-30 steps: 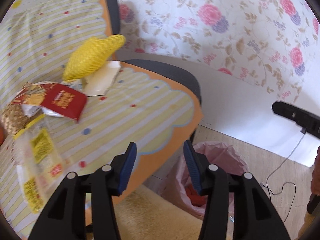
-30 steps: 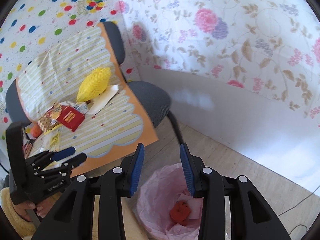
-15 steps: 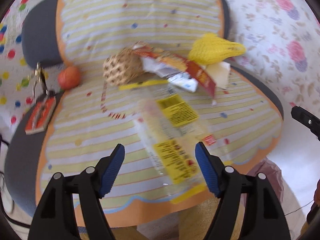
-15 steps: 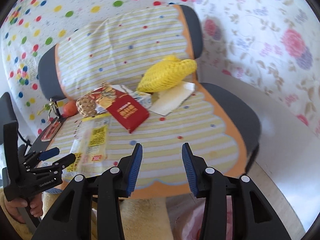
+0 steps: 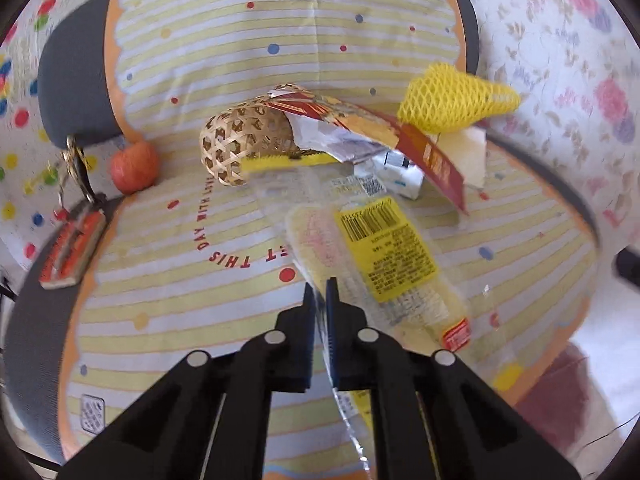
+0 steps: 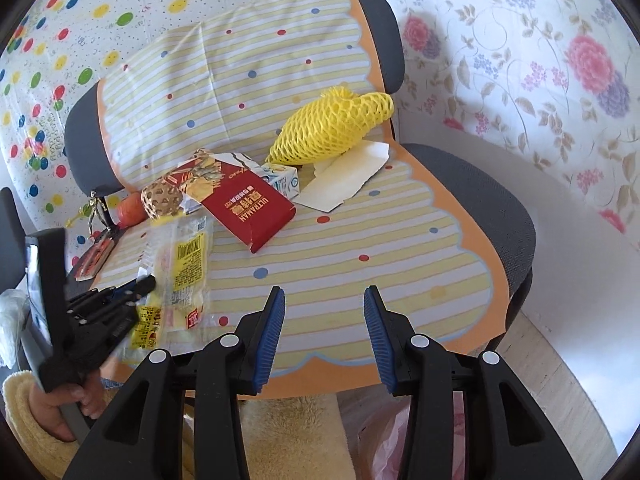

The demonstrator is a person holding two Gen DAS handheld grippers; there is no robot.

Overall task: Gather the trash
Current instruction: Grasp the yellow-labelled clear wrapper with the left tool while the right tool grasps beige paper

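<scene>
Two tongs appear over a chair seat (image 6: 472, 184) draped in a striped, dotted cloth (image 6: 360, 248). We see the left tongs (image 5: 319, 300) pressed together, pinching the near edge of a clear plastic wrapper (image 5: 384, 248) with yellow labels; the wrapper lies on the cloth toward the seat's front-left corner. The right tongs (image 6: 324, 332) hang spread above the seat's front edge, holding nothing. Toward the rear of the seat we find a red carton (image 6: 250, 210), with a small milk box (image 6: 282, 179) touching it, a woven bamboo ball (image 5: 236, 144) partly under torn packaging, a yellow foam net (image 6: 332, 128) resting on a flattened white card (image 6: 344, 176), and an orange fruit (image 5: 134, 166) by the backrest. Below the seat's front edge we see a pink bag (image 6: 384, 436).
</scene>
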